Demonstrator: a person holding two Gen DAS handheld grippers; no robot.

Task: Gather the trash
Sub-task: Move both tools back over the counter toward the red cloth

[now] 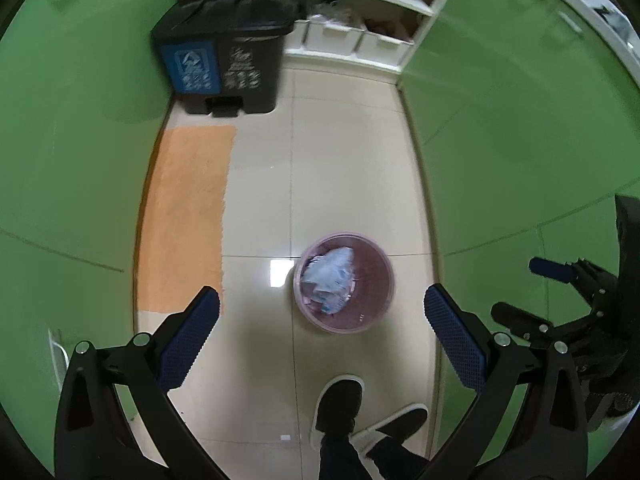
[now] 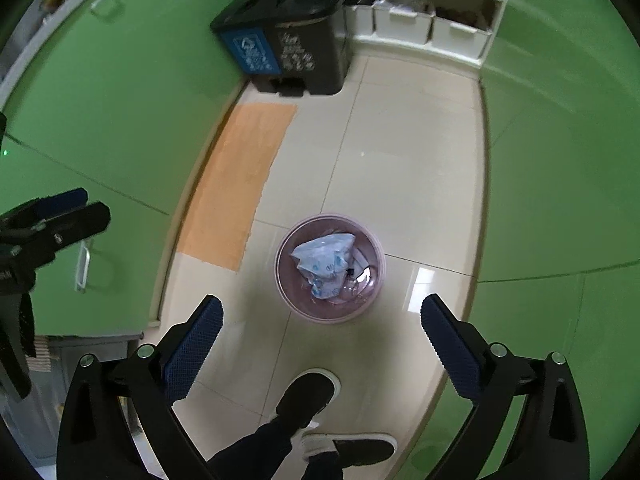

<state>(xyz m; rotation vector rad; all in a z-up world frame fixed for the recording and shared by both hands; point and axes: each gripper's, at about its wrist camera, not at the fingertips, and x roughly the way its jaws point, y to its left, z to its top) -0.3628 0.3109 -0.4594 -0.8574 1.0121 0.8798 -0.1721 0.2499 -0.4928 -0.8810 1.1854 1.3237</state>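
A small pink waste basket (image 1: 378,280) (image 2: 288,280) stands on the tiled floor, holding crumpled pale blue and white trash (image 1: 332,276) (image 2: 326,260). My left gripper (image 1: 320,304) hangs high above the floor, open, with nothing between its blue pads. My right gripper (image 2: 322,312) is likewise open and holds nothing, with the basket far below between its fingertips. The right gripper (image 1: 524,284) also shows at the right edge of the left wrist view, and the left gripper (image 2: 90,204) at the left edge of the right wrist view.
A black two-part pedal bin (image 1: 224,60) (image 2: 288,48) with a blue label stands at the far end. An orange mat (image 1: 188,212) (image 2: 240,184) lies along the left cabinets. Green cabinet fronts line both sides. The person's dark shoes (image 1: 340,408) (image 2: 308,396) stand near the basket. White bins (image 1: 352,38) fill a low shelf.
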